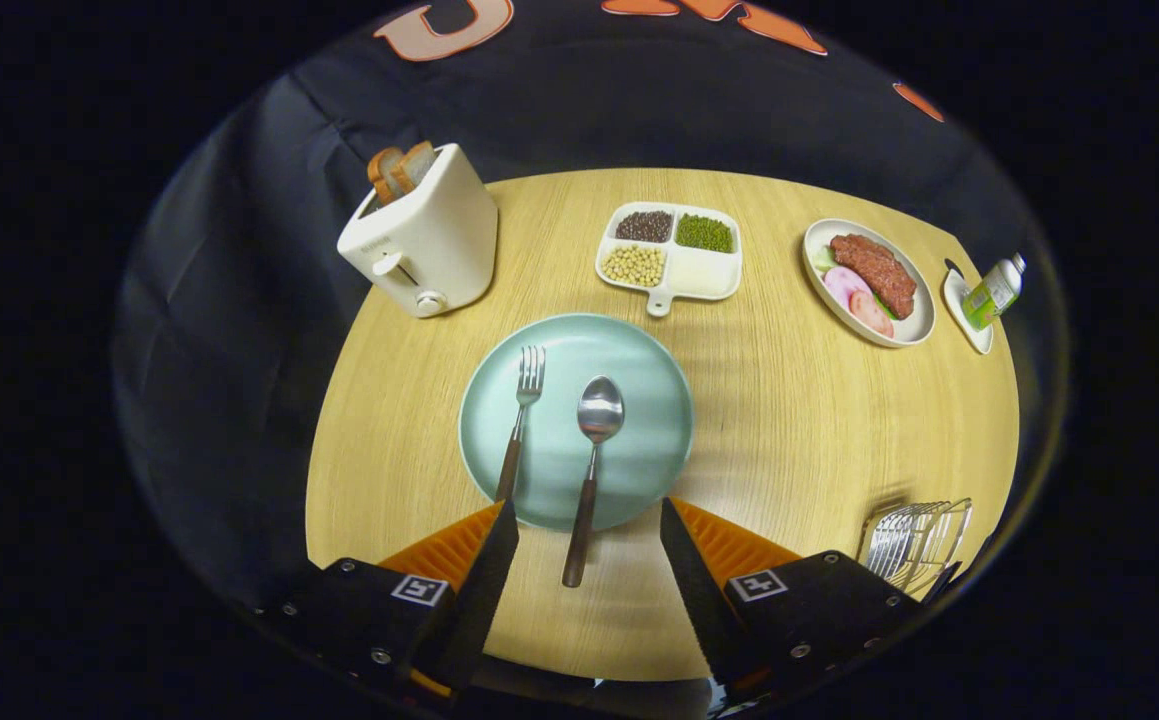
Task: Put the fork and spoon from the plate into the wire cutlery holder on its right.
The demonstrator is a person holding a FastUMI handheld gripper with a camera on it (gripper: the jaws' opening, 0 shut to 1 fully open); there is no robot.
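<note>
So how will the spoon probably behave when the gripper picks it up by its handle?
The spoon looks rigid, so it should not bend. Its slim handle may slip or pivot between the open gripper's fingers, bowl-heavy. Lying across the plate rim, it may rock.

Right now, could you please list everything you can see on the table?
plate: one, pale blue, just ahead of the fingers
fork: one, on plate, left of spoon
spoon: one, handle overhanging plate toward the fingers
toaster: one, cream, bread inside, beyond plate
divided dish: one, white, three fills
food plate: one, white
bottle: one, green
wire cutlery holder: one, right of plate
table: one, wooden
gripper: fingers open
</note>
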